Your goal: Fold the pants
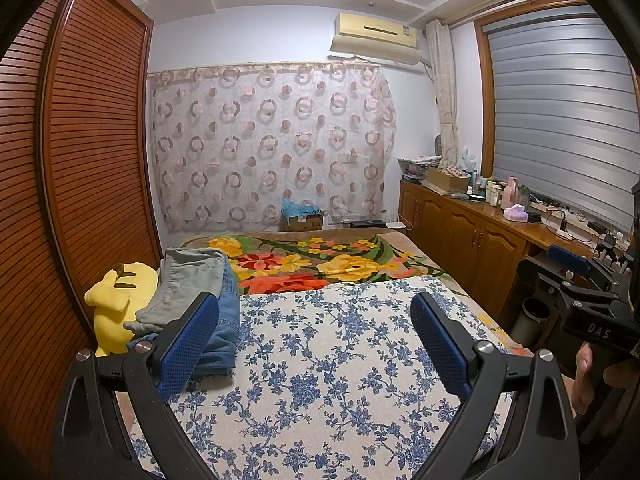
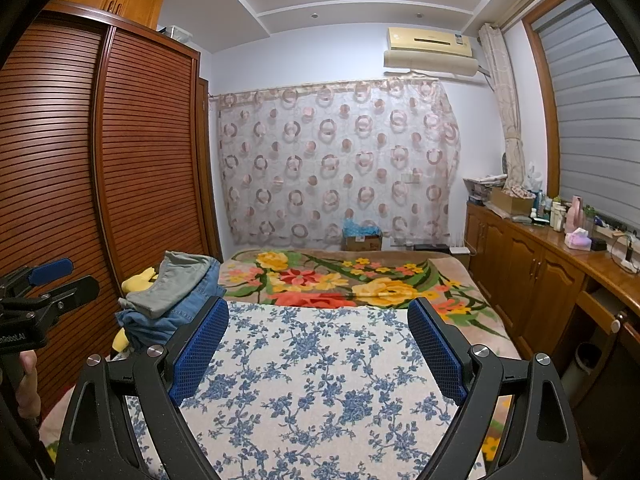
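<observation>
Denim and grey pants [image 1: 200, 292] sit piled at the bed's left edge, leaving your blue-flowered cloth [image 1: 328, 352] free for folding; both grippers, left [image 1: 316, 340] and right [image 2: 318, 344], hover with fingers spread, empty.

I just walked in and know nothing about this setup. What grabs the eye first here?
The two black grippers with blue pads, the left gripper and the right gripper, both open and empty over a blue-flowered cloth on the bed. At the cloth's left edge lies a pile of pants, grey on top of blue denim, beside a yellow plush toy. Behind it is a bright floral blanket.
</observation>
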Demonstrator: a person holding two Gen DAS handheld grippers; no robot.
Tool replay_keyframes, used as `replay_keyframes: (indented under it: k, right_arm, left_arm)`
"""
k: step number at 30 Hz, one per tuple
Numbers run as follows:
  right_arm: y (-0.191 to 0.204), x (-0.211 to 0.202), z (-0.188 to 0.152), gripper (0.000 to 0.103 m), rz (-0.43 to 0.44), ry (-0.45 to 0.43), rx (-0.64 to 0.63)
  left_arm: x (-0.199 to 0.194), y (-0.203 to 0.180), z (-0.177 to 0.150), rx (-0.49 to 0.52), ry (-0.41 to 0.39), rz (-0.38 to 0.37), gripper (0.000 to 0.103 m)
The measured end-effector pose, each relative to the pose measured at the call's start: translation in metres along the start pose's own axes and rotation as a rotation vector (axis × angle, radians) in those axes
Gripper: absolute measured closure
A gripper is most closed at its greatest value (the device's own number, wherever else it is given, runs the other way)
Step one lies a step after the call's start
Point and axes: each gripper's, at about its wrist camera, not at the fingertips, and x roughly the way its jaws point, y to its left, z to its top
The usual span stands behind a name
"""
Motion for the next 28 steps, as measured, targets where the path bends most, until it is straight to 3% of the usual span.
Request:
replay_keyframes:
  k: [28]
  right_arm:
    - [0.0003, -0.0014, 0.0012, 0.011, 0.003, -0.001, -0.002]
  left_arm:
    - [-0.0001, -0.0003, 0.0003, 0.000, -0.001, 0.000, 0.006]
